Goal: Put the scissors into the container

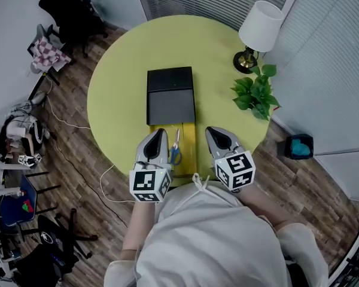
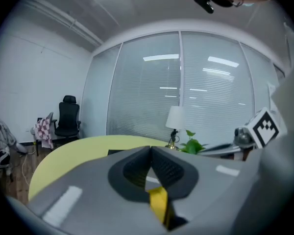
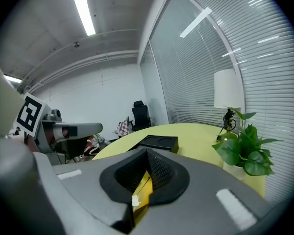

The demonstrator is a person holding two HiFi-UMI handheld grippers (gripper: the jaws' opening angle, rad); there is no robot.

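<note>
Scissors [image 1: 175, 150] with blue handles lie in a narrow yellow container [image 1: 188, 143] at the near edge of the round table [image 1: 119, 94], blades pointing away from me. The container adjoins a flat black box [image 1: 170, 94], seen too in the right gripper view [image 3: 159, 142]. My left gripper [image 1: 161, 133] hangs just left of the scissors, its jaws shut with nothing between them [image 2: 151, 148]. My right gripper [image 1: 209, 130] is just right of the container, its jaws shut too, on nothing [image 3: 147, 151]. Neither gripper touches the scissors.
A white-shaded lamp [image 1: 260, 31] and a potted plant [image 1: 255, 93] stand at the table's right edge. On the wooden floor there are a black office chair [image 1: 69, 8], cables and clutter at the left, and a blue bin [image 1: 299, 146] at the right.
</note>
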